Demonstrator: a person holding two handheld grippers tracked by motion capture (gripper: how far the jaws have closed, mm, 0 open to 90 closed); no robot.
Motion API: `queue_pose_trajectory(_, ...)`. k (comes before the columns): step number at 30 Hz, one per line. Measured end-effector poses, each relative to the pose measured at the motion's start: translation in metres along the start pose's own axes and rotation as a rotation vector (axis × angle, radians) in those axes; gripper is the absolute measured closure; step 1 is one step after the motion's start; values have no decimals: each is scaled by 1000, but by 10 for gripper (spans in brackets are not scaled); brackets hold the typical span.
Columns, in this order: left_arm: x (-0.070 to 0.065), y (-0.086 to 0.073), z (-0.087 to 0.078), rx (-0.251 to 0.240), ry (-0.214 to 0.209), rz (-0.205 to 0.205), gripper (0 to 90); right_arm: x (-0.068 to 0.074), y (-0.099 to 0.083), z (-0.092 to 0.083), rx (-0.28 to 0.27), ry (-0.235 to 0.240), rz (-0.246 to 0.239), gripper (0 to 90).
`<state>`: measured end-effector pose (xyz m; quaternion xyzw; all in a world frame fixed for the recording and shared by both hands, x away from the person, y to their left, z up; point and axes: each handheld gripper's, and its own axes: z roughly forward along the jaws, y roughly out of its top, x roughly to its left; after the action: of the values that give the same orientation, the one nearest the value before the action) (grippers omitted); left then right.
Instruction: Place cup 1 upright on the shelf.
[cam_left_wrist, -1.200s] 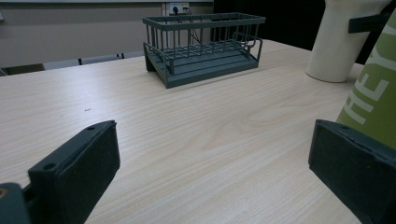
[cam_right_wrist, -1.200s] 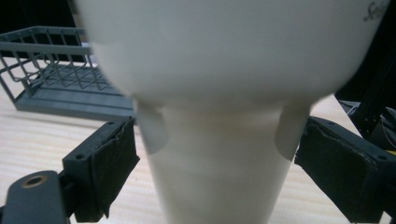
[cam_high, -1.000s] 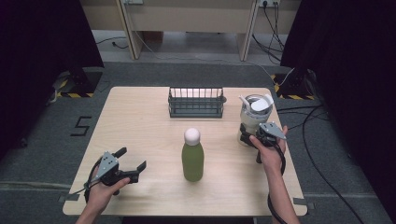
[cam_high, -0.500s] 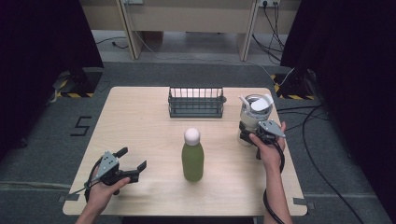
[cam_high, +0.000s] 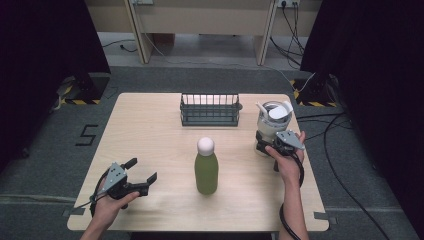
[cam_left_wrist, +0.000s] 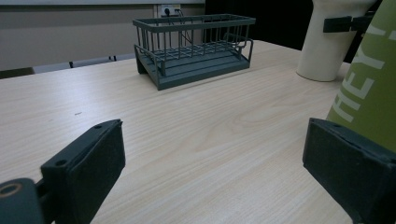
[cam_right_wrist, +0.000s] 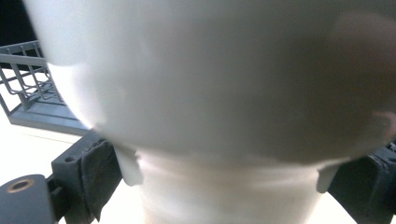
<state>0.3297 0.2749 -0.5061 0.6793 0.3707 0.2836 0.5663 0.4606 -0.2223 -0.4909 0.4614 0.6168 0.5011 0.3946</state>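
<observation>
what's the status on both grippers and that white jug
Right gripper clamped on white ceramic jug. Left gripper open, jaws just narrowing, nothing between. Green bottle mid-table.

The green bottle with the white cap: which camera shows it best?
The high view: the green bottle stands whole and upright mid-table, white cap included. The left gripper view catches just a slice of its lettered side at the right edge.

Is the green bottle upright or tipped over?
Upright. In the high view the green bottle stands on its base on the table, its white cap on top.
</observation>
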Motion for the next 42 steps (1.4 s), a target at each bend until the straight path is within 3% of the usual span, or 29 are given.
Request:
queue_pose_trajectory(3,-1,0,0,-1,-4,5,50,0,0,1,2,-8,-10,96)
queue_pose_trajectory(6,-1,0,1,2,-5,3,54,-4,1,2,-3,18,-8,98)
queue_pose_trajectory(7,-1,0,1,2,-4,3,56,-2,0,3,-8,13,13,99)
queue_pose_trajectory(24,-1,-1,-1,-4,-4,-4,62,-3,3,0,-3,5,12,101)
queue_pose_trajectory(35,-1,-1,0,-2,-4,-4,65,-2,11,-2,-10,11,22,100)
queue_pose_trajectory(42,-2,0,-1,-6,-4,2,66,-1,26,-5,-31,26,30,99)
